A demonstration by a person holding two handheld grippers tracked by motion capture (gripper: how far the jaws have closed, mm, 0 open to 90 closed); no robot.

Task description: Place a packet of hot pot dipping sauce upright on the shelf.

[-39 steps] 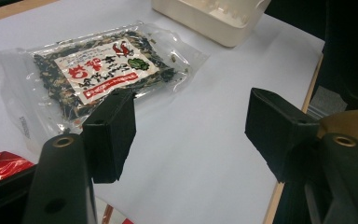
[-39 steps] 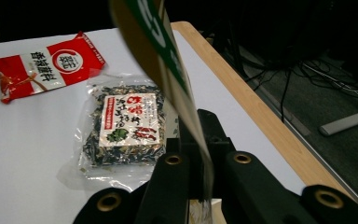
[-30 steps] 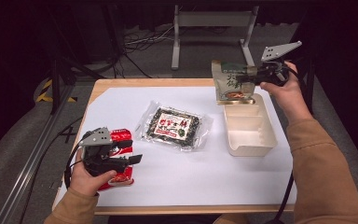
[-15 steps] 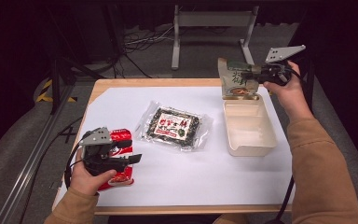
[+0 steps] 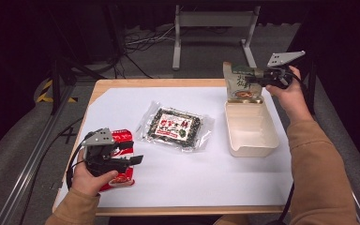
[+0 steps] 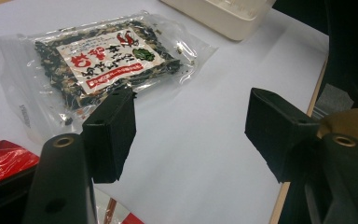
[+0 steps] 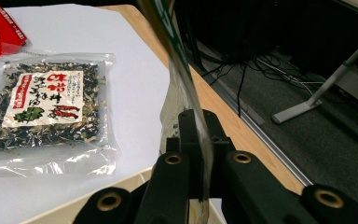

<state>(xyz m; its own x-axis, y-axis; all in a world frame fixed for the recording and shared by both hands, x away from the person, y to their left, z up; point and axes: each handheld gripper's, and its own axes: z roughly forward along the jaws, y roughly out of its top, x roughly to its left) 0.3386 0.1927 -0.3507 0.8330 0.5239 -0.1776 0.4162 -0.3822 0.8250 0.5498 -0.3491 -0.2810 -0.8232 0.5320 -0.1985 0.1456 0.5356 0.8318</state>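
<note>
Right gripper clamped on our green snack pouch, pouch hanging upright just over the far end of the beige tray, left gripper jaws apart, empty, resting over the red packet, seaweed bag just ahead of it.

- Our right gripper has black jaws clamped on a pouch printed green and cream, with dark lettering and a reddish picture low on its front.
- Our tray is plain cream.
- Our clear packet shows dark green flakes under a white label with red characters.
- Our red packet carries white print.
- Our counter is white with a wooden edge.
</note>
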